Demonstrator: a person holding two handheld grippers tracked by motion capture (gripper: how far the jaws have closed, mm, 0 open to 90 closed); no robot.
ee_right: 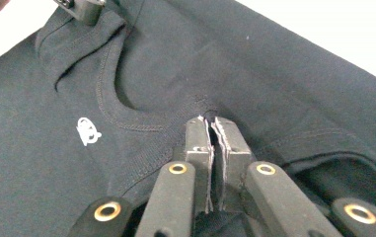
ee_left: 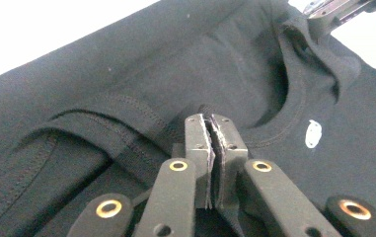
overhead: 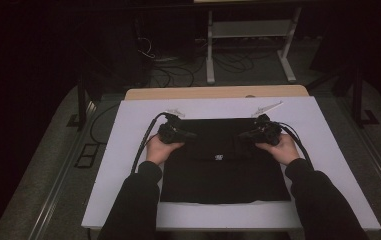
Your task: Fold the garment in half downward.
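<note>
Near edge: the person's two dark sleeves [overhead: 133,200] come in from six o'clock, just over the hem of the black T-shirt [overhead: 223,172].
T-shirt: it lies flat at the middle of the white worktop [overhead: 328,150], collar toward twelve o'clock, the sleeves seemingly already folded in, a small white logo [ee_left: 313,133] below the neckline.
Left hand-held gripper [ee_left: 211,123]: jaws pinched together at ten o'clock of the shirt, a thin fold of cloth by the shoulder seam clamped between the pads.
Right hand-held gripper [ee_right: 210,123]: jaws likewise closed at two o'clock, biting shirt fabric beside the collar.
Progress: both top corners look secured; I judge the grasp done, and the lift and fold down toward the hem left to do.
Count: one T-shirt, one logo, two hand-held grippers, two hands, one worktop.
</note>
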